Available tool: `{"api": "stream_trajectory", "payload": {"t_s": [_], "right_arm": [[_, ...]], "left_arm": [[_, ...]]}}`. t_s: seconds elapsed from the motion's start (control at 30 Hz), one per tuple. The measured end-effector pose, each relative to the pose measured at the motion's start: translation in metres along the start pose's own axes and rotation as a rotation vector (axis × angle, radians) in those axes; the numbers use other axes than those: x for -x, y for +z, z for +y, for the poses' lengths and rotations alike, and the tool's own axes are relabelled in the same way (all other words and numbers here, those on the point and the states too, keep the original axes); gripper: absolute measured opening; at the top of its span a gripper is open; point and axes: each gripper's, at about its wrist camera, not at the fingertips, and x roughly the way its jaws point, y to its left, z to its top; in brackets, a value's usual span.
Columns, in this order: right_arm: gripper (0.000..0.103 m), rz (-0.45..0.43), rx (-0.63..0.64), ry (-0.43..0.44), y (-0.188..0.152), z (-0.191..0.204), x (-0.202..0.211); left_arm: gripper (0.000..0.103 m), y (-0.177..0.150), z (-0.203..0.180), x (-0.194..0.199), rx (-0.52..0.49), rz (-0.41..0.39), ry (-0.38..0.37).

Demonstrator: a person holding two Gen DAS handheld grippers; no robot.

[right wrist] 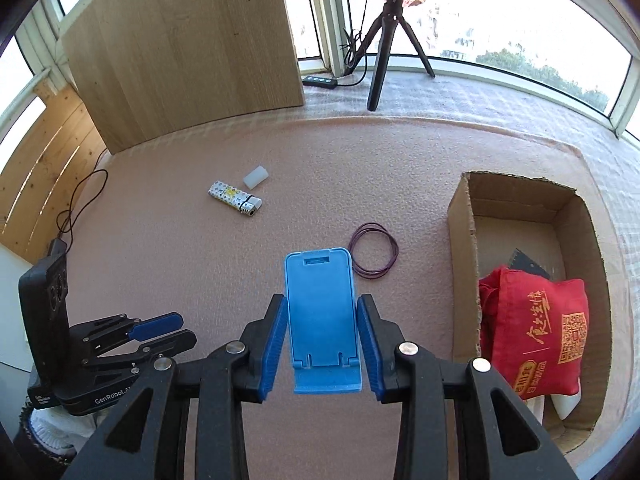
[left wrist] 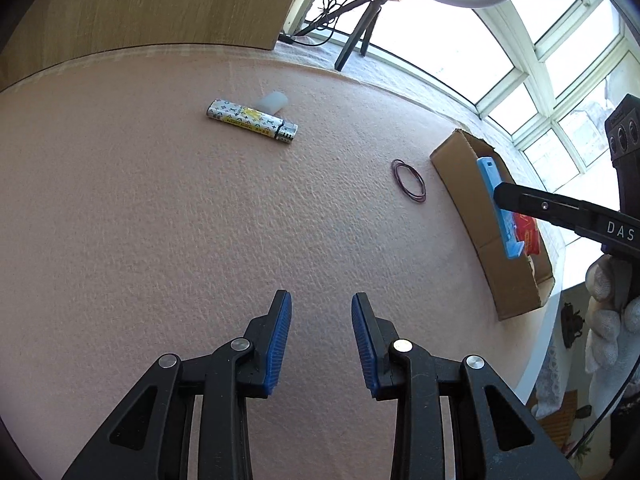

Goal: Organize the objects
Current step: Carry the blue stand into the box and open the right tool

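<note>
My right gripper is shut on a blue phone stand, held above the pink mat; in the left wrist view the blue phone stand hangs beside the cardboard box in the right gripper. My left gripper stands open over bare mat with nothing between its fingers; the left gripper shows at the lower left of the right wrist view. A patterned lighter and a white plastic block lie far left. Purple rubber bands lie near the cardboard box.
Inside the box sit a red cloth bag and a dark card. A wooden board stands at the back, with a tripod and a cable remote on the sill. A gloved hand holds the right gripper.
</note>
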Motion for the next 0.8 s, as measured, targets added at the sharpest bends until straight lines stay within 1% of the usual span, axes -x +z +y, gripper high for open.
{"api": "stream_trajectory", "payload": {"t_s": [0.1,0.2,0.33,0.4,0.5,0.6,0.7,0.8], "right_arm": [[0.032,-0.047,-0.043,-0.052,0.003,-0.029,0.024],[0.032,-0.07,-0.102,-0.098,0.005,-0.067,0.036],[0.032,-0.078,-0.165,-0.156,0.003,-0.109,0.039],[0.032,-0.073,-0.197,-0.161,0.003,-0.127,0.036],[0.032,-0.066,-0.216,-0.18,0.003,-0.144,0.031],[0.033,-0.062,-0.222,-0.19,0.004,-0.153,0.026],[0.034,-0.047,-0.216,-0.207,0.007,-0.159,0.019],[0.048,-0.059,-0.228,-0.213,0.007,-0.161,0.02]], "left_arm": [[0.034,0.003,-0.011,-0.004,-0.019,0.0,0.009],[0.034,0.005,-0.021,-0.003,-0.036,-0.005,0.019],[0.034,0.007,-0.036,-0.005,-0.072,-0.005,0.044],[0.034,0.007,-0.042,-0.006,-0.08,-0.004,0.048],[0.034,0.007,-0.048,-0.006,-0.088,-0.003,0.056],[0.034,0.008,-0.05,-0.009,-0.086,0.0,0.062],[0.034,0.011,-0.053,-0.01,-0.086,0.004,0.084],[0.035,0.012,-0.057,-0.006,-0.093,-0.006,0.103]]}}
